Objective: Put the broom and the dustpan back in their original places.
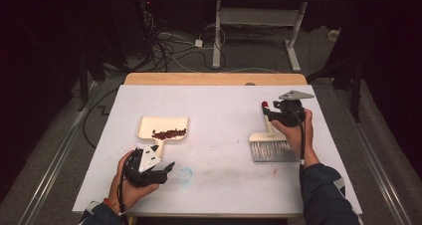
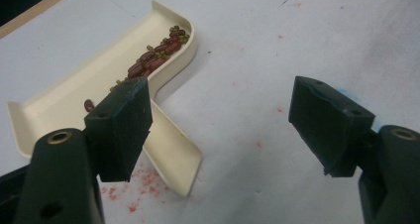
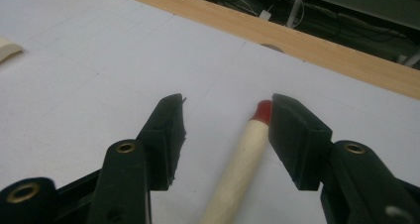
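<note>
Brush (image 1: 268, 143) and dustpan (image 1: 162, 127) lie well apart on the white board (image 1: 219, 105). From the centre of the board, the brush sits at about four o'clock, with its grey bristles toward the person and its pale round handle (image 3: 237, 169), capped in red, running away toward twelve. The bristle block is wide and flat, the strands fine and dense. The dustpan sits at about nine o'clock: smooth cream plastic, a shallow rectangular tray with a raised curved rim and a flat handle (image 2: 171, 154) pointing back toward six. Small glossy red beans (image 2: 156, 58), with a few green ones, lie heaped against its rear wall. Red specks and a faint blue smear mark the matte board near the handle.

The right gripper (image 3: 225, 130) lies over the brush handle with its black jaws pointing toward twelve. The right hand (image 1: 296, 128) grips its body from behind. Its jaws stand partly apart with the handle between them, close against one jaw and clear of the other, so they do not clamp it.

The left gripper (image 2: 233, 130) rests low at about seven o'clock, held in the left hand (image 1: 127, 185), palm turned up. Its jaws are spread wide with bare board between them; one jaw overlaps the dustpan handle in its own view.
</note>
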A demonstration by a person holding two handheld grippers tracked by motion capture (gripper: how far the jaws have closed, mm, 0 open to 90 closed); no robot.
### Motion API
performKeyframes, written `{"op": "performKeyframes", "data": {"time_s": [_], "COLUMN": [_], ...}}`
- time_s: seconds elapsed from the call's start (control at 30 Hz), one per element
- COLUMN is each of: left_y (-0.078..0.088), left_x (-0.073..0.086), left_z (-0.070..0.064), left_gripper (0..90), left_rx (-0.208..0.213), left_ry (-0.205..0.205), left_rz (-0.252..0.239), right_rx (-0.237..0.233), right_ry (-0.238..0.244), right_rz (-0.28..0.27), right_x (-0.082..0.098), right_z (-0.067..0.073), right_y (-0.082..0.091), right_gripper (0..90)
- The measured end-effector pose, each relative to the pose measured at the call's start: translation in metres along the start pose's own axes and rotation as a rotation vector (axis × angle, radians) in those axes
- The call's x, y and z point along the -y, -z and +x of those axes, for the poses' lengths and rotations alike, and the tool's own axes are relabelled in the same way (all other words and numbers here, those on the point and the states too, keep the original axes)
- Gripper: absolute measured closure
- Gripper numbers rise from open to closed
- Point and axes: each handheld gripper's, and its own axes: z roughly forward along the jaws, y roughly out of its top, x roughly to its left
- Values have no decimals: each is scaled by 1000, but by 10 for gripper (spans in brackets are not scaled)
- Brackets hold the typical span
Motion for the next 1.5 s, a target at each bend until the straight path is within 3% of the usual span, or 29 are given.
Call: {"op": "performKeyframes", "data": {"time_s": [0.23,0.77,0.87,1.1,1.17,1.27,1.5], "left_y": [1,-2,-2,-2,-3,-3,-3], "left_x": [1,1,1,0,0,0,0], "left_z": [0,-2,-2,-2,-2,-3,-3], "left_gripper": [249,245,245,245,245,245,245], "left_rx": [0,18,20,18,11,19,20], "left_ry": [0,-1,-4,-8,-18,-5,-8], "left_rz": [-2,14,16,21,16,18,18], "right_rx": [-18,-16,19,0,-12,18,5], "right_ry": [-20,13,30,16,12,-2,21], "right_rz": [-44,-82,-76,-93,-98,-114,-132], "right_x": [-1,-8,-9,-12,-12,-13,-16], "right_z": [0,14,17,23,24,28,37], "right_y": [6,14,15,17,17,18,22], "right_gripper": [401,271,246,163,164,161,160]}}
